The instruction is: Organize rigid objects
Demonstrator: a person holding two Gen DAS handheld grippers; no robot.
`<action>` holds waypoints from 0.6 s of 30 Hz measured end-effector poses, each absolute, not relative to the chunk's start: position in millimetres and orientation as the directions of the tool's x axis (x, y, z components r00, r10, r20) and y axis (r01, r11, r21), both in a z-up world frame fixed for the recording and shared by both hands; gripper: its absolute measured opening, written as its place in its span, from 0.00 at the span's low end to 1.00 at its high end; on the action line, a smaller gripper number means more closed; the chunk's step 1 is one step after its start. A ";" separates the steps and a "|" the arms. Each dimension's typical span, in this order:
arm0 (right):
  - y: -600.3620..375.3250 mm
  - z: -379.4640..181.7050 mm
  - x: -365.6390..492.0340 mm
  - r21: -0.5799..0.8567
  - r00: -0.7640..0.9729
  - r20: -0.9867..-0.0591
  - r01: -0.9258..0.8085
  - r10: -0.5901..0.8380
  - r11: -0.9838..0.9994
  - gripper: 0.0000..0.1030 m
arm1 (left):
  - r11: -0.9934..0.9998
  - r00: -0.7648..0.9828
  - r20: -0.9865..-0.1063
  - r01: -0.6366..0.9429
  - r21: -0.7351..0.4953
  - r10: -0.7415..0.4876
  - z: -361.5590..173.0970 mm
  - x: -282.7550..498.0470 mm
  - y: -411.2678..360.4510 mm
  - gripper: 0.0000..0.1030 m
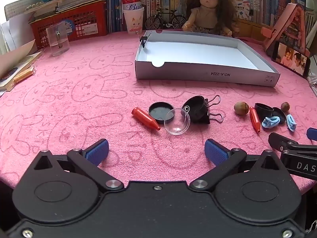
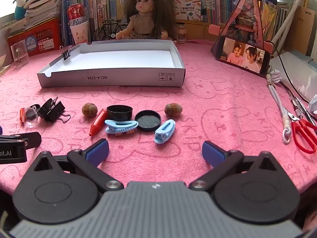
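A shallow white box (image 1: 206, 73) (image 2: 111, 78) lies open on the pink cloth, with a small binder clip (image 2: 66, 54) on its left wall. In front of it lie loose items. In the left wrist view: a red cap (image 1: 145, 119), a black lid (image 1: 159, 112), a clear dome (image 1: 177, 121), a large binder clip (image 1: 206, 111). In the right wrist view: two nuts (image 2: 89, 109) (image 2: 173, 109), a red cap (image 2: 98, 122), two black lids (image 2: 119, 112) (image 2: 147, 120), two blue hair clips (image 2: 120, 126) (image 2: 164, 131). My left gripper (image 1: 156, 151) and right gripper (image 2: 155, 151) are open and empty, just short of the items.
A doll (image 2: 145, 15), toy bicycle (image 2: 108, 29), can in a cup (image 2: 78, 22) and red basket (image 2: 37, 35) stand behind the box. A phone on a stand (image 2: 244, 58), cords and red scissors (image 2: 304, 132) lie at the right. A clear glass (image 1: 57, 39) stands at far left.
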State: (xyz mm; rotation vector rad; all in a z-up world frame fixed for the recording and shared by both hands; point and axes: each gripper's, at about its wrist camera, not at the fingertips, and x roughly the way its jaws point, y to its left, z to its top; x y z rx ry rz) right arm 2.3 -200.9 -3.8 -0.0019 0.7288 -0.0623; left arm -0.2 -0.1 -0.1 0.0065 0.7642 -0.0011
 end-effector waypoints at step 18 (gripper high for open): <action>-199.6 -3.1 1.7 -0.025 0.746 -0.663 0.058 -0.060 0.998 1.00 | 1.000 0.714 -0.700 -0.002 0.008 0.007 -3.0 0.3 3.7 1.00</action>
